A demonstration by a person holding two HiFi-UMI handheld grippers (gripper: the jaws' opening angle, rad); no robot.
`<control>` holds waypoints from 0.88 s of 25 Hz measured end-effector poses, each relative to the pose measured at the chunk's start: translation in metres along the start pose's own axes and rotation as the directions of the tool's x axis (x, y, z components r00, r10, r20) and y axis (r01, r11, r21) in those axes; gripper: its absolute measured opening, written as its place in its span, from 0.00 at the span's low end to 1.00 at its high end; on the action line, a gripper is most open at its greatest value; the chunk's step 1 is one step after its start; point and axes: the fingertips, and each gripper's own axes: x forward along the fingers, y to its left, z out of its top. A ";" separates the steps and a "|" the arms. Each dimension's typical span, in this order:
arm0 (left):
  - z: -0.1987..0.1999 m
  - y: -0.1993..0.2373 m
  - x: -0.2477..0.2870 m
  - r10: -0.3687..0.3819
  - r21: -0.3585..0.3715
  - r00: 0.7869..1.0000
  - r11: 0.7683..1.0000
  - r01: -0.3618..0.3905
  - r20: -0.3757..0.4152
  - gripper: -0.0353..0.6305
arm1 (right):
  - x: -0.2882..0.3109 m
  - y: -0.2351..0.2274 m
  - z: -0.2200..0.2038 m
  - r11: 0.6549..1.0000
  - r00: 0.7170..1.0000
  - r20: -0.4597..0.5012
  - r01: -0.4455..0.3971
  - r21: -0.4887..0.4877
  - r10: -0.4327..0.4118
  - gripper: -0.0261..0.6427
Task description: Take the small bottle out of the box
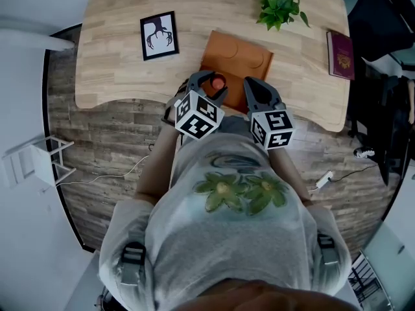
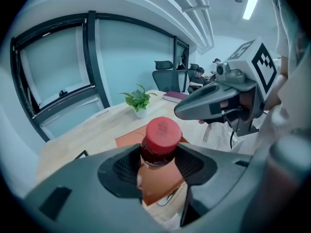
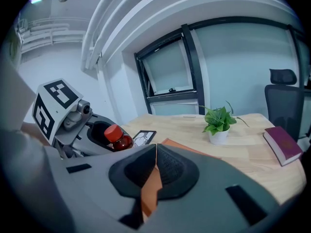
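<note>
A small brown bottle with a red cap (image 2: 162,140) stands upright between the jaws of my left gripper (image 2: 158,166), whose pads press its neck. In the head view the bottle (image 1: 217,81) hangs in the left gripper (image 1: 211,86) at the table's near edge, just in front of the flat orange box (image 1: 237,57). My right gripper (image 1: 256,89) is beside it on the right, also held over the table edge. Its pads meet with nothing between them (image 3: 155,164). From the right gripper view the held bottle (image 3: 116,137) shows at left.
On the wooden table (image 1: 117,76) lie a framed picture (image 1: 159,35) at left, a potted plant (image 1: 279,6) at the back and a dark red book (image 1: 340,54) at right. A black office chair (image 1: 382,18) stands right of the table, a white stool (image 1: 32,161) on the floor at left.
</note>
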 end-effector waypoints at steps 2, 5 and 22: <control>0.004 0.000 -0.004 0.005 0.006 1.000 1.000 -0.005 0.004 0.39 | -0.002 0.001 -0.001 1.000 1.000 0.002 -0.003 -0.004 0.003 0.05; 0.010 -0.001 -0.009 0.013 0.017 1.000 1.000 -0.013 0.010 0.39 | -0.004 0.002 -0.002 1.000 1.000 0.003 -0.009 -0.007 0.009 0.05; 0.037 -0.017 -0.026 0.019 0.056 0.999 0.998 -0.021 0.033 0.39 | -0.011 0.000 -0.008 1.000 1.000 -0.004 -0.020 -0.020 0.020 0.05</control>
